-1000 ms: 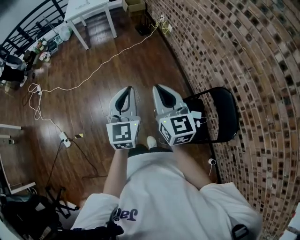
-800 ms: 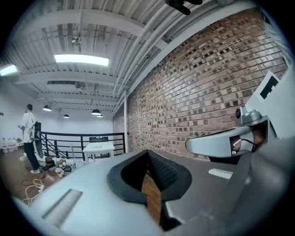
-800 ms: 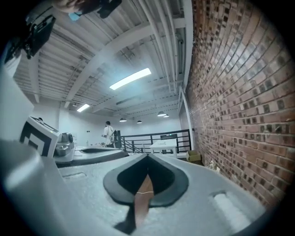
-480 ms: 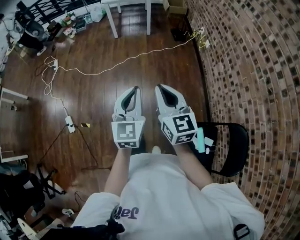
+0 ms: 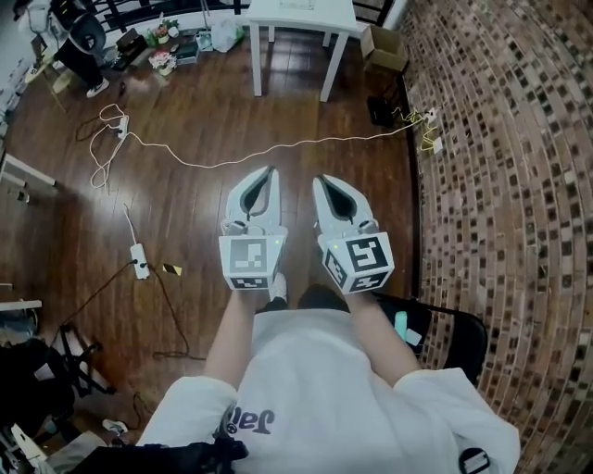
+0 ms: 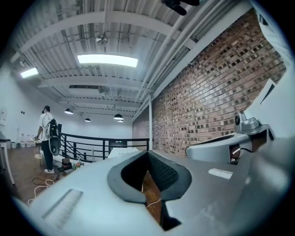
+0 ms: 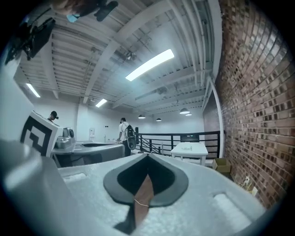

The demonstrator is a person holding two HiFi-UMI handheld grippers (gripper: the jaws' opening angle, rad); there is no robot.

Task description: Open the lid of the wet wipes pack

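Note:
No wet wipes pack shows clearly in any view. My left gripper [image 5: 270, 172] and right gripper [image 5: 320, 180] are held side by side at waist height above the dark wooden floor, both pointing away from the body. The left gripper [image 6: 148, 152] has its jaw tips touching and nothing between them. The right gripper [image 7: 148, 156] is likewise shut and empty. Both point toward a white table [image 5: 301, 17] at the far end of the room, with something small and pale on its top.
A brick wall [image 5: 500, 139] runs along the right. A black chair [image 5: 463, 338] with a teal object [image 5: 400, 326] stands by my right elbow. A white cable [image 5: 278, 148] and a power strip [image 5: 140, 261] lie on the floor. A cardboard box [image 5: 383, 46] sits beside the table. A person [image 6: 47, 138] stands by the railing.
The whole view has swung: the white table has come from the top left to top centre, and the chair has slid back beside my right elbow. Both grippers stay shut, side by side.

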